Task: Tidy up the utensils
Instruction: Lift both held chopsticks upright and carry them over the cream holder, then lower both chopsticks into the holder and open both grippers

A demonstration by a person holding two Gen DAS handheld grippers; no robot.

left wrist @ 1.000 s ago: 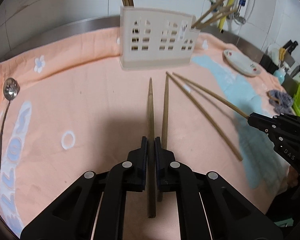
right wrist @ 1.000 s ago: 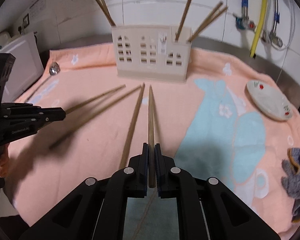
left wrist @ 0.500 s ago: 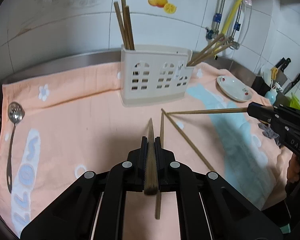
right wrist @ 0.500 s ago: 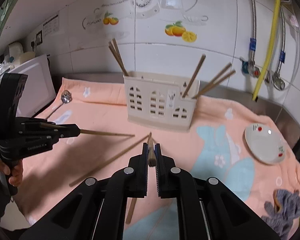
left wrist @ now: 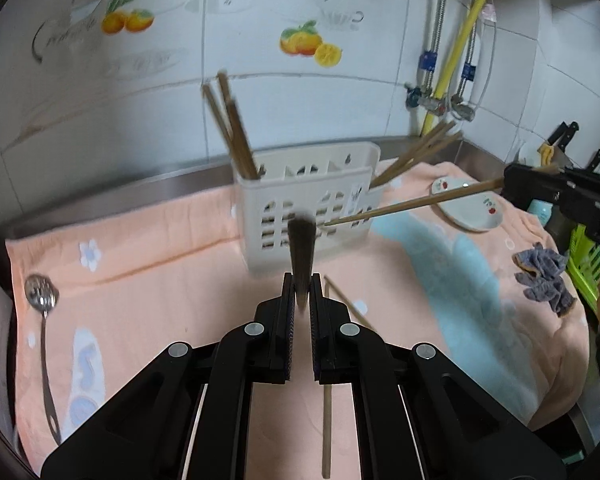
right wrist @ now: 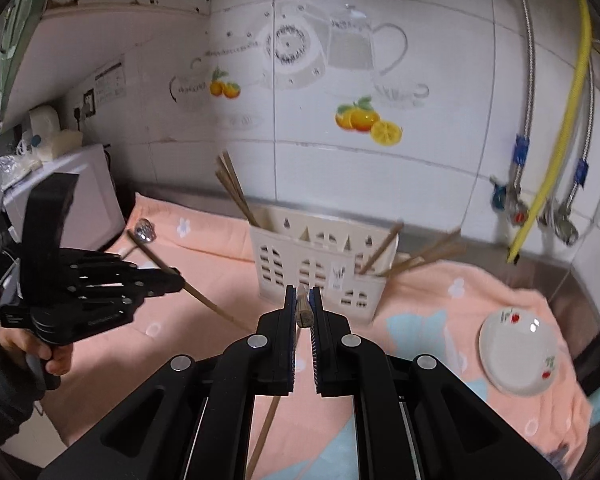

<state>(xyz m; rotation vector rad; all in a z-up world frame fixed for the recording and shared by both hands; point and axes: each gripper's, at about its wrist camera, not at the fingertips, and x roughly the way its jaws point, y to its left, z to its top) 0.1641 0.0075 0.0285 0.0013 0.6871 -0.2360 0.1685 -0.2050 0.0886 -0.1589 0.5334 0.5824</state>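
On towel: 2 chopsticks, 1 spoon, 1 holder

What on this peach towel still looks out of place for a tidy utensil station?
Two loose wooden chopsticks lie on the peach towel instead of standing in the cream plastic slotted holder. A metal slotted spoon also lies flat near the towel's left edge, far from the holder.
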